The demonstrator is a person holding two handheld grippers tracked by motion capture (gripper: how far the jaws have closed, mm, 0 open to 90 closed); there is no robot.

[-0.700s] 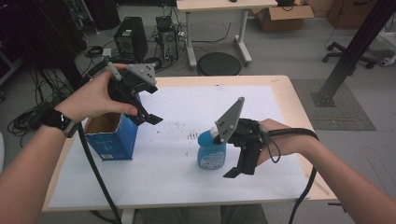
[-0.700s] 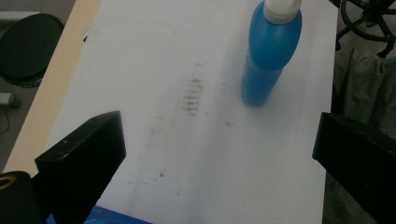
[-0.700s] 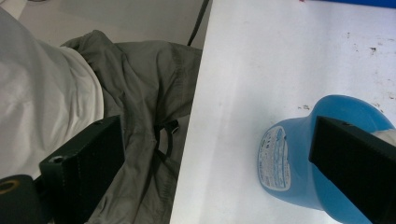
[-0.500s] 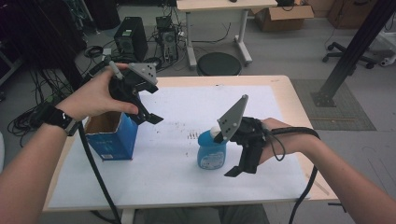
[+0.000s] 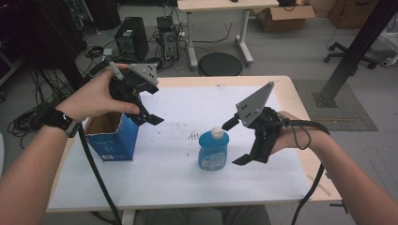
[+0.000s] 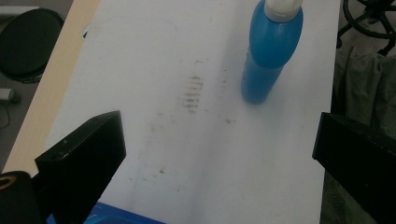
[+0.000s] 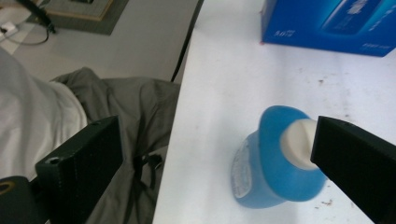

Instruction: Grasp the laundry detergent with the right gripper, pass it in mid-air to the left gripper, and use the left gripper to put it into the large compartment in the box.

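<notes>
A blue bottle (image 5: 213, 151) with a white cap (image 5: 216, 133) is seen standing upright on the white-covered table (image 5: 178, 173), near its middle. An open blue cardboard box (image 5: 111, 136) is set well to its left; its inside is seen only as brown walls, and any contents cannot be made out. The left gripper (image 5: 141, 104) is held above the box, jaws spread apart. The right gripper (image 5: 237, 142) is held just beside the bottle, jaws wide apart, nothing clamped.
</notes>
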